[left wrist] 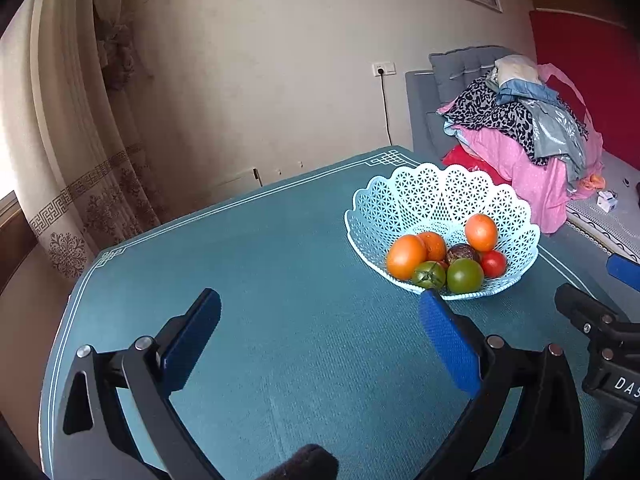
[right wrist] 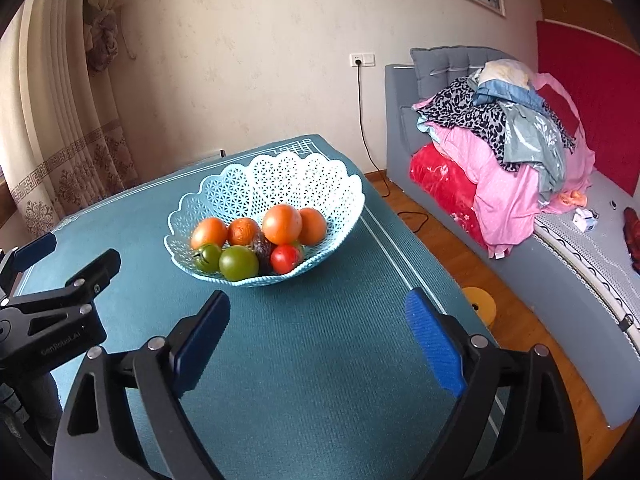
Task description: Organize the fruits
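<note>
The table (left wrist: 280, 264) wears a teal cloth with a white border line. Its far edge runs before the wall, its left edge falls away toward the curtain (left wrist: 76, 152), and in the right wrist view its right edge drops to wood floor (right wrist: 472, 256), where a yellow stool (right wrist: 480, 304) stands just beside it. Bare cloth fills the whole near and left part of the table, with open room between both grippers and the basket.

The basket (right wrist: 280, 176), pale blue lattice with a scalloped rim, sits toward the far right corner, inside the border line. One basket, holding all the fruit in view. Counted in the right wrist view: four orange fruits (right wrist: 282, 224), two green ones (right wrist: 238, 263), one red one (right wrist: 285, 259) and one dark purple one (right wrist: 262, 249), heaped at the near side of the bowl and touching one another. The left wrist view shows three of the orange ones; the fourth is hidden.

The left gripper (left wrist: 320, 312) hangs over bare cloth, near and left of the basket, jaws spread wide with nothing between them; its right finger tip overlaps the basket's near rim in its own view. The right gripper (right wrist: 318, 310) is near the basket's near rim, jaws likewise wide apart and holding nothing. Each gripper shows at the edge of the other's view.

A grey sofa (right wrist: 400, 120) piled with clothes (right wrist: 500, 136) stands far right, well apart from the table.
</note>
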`<state>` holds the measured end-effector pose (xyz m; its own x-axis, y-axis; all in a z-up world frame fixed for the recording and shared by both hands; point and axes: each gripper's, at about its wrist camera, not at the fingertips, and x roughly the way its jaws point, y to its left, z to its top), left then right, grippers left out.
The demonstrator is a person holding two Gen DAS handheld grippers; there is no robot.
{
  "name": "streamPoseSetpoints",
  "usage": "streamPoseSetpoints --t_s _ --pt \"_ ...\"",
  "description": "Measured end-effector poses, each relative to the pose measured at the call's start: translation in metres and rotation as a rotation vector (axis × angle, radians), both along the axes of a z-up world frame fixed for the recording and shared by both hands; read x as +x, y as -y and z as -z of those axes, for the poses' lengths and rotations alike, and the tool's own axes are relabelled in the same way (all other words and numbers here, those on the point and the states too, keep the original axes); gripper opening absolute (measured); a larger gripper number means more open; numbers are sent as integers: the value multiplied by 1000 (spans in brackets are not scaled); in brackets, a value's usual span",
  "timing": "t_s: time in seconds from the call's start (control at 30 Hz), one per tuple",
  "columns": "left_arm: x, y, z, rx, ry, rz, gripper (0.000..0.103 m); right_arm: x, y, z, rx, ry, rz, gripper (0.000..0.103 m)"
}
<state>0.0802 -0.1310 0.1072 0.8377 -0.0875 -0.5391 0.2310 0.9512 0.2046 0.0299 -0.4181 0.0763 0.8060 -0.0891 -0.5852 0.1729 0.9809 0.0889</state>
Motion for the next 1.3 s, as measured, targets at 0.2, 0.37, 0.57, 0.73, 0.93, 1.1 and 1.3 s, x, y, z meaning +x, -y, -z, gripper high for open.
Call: streamPoseSetpoints --t_s 0.2,0.37,0.57,0.73,0.93,1.1,1.3 --pt "-4 -3 4 21 -13 -14 101 -1 -14 -2 -23 -1 -35 93" --pt "-7 -5 2 30 -8 -10 101 -2 -21 -4 -47 -3 -46 94" --pt "-7 -5 2 63 -2 -13 101 -3 -23 -8 -54 4 -42 94" --pt "-8 -4 0 64 -1 -9 101 -3 -22 -8 -51 1 -36 94" --pt "-6 -4 1 65 -8 -11 101 -2 -20 -7 -52 0 -32 94" --pt "-3 -3 1 63 -14 -11 101 1 -19 -6 -56 -5 -30 94" --pt "-1 -3 1 62 -18 -12 101 3 -17 -3 -49 -11 -17 94"
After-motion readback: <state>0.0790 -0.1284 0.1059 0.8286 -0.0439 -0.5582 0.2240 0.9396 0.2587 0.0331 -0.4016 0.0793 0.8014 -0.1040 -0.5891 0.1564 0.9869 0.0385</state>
